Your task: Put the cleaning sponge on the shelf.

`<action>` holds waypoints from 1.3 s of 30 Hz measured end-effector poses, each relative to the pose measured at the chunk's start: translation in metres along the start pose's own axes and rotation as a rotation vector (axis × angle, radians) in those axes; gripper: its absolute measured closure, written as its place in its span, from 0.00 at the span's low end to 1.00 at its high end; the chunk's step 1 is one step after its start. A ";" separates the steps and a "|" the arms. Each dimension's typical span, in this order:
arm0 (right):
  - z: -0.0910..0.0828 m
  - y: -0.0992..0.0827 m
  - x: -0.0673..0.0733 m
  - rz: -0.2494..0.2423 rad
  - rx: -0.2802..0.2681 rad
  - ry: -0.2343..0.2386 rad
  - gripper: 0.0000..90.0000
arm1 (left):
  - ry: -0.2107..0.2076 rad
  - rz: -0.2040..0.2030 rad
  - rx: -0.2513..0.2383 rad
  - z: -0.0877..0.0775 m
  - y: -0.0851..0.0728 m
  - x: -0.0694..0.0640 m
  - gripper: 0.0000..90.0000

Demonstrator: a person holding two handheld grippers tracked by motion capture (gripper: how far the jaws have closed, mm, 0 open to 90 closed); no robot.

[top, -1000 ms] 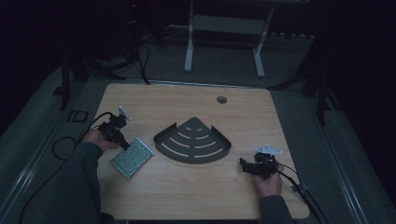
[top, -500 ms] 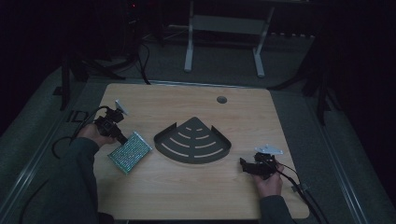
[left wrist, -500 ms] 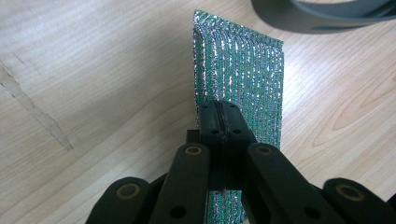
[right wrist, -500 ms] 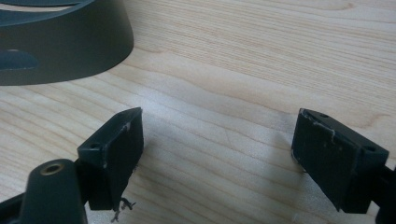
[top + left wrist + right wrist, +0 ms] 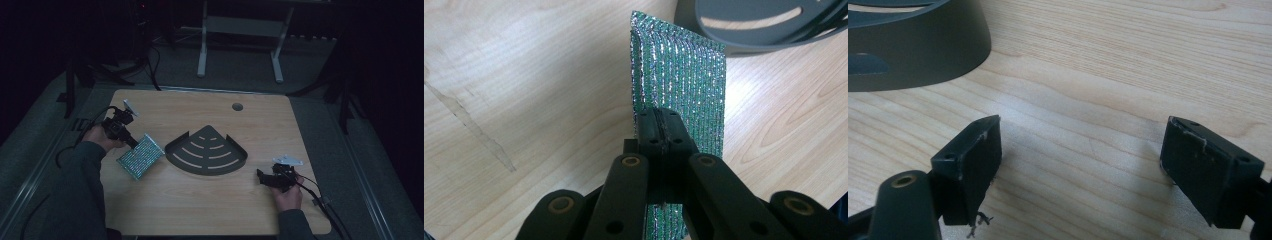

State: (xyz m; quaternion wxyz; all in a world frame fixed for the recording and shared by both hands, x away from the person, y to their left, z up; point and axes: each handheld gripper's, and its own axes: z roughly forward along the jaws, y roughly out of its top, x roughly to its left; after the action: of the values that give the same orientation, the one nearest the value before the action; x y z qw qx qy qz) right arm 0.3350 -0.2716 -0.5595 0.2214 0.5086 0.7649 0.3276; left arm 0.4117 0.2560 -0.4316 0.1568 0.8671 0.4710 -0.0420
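Note:
A green, silver-glinting scouring pad (image 5: pixel 141 156) hangs tilted over the left part of the wooden table (image 5: pixel 200 210), one edge lifted. My left gripper (image 5: pixel 134 143) is shut on its near edge; in the left gripper view the jaws pinch the pad (image 5: pixel 684 75) at the fingertips (image 5: pixel 664 122). A dark grey fan-shaped corner shelf (image 5: pixel 206 150) with curved slots lies at the table's middle, its rim (image 5: pixel 769 30) just beyond the pad. My right gripper (image 5: pixel 261 176) rests on the table at the front right, open, with only bare wood between its pads (image 5: pixel 973 160).
A round cable hole (image 5: pixel 237 106) sits near the table's far edge. Cables trail from both grippers off the table's sides. A white desk frame (image 5: pixel 240 35) stands on the floor beyond. The shelf's wall (image 5: pixel 913 45) lies left of my right gripper.
My left gripper has risen and drawn back toward the left with the pad, which now tilts up from the table. The right gripper has stayed in place.

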 end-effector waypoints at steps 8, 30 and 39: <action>0.000 0.000 0.000 0.001 0.001 0.001 0.18 | 0.006 0.023 -0.025 -0.013 0.008 -0.007 1.00; 0.000 0.001 0.000 0.001 0.000 0.002 0.18 | 0.026 0.149 -0.058 -0.026 0.053 -0.049 1.00; 0.000 0.001 0.000 0.002 0.001 0.002 0.18 | 0.045 0.179 -0.059 -0.021 0.070 -0.062 1.00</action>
State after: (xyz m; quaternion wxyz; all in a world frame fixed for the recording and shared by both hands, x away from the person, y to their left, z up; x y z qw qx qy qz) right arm 0.3357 -0.2714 -0.5594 0.2201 0.5089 0.7648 0.3281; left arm 0.4344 0.1774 -0.3814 0.1748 0.9013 0.3963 0.0057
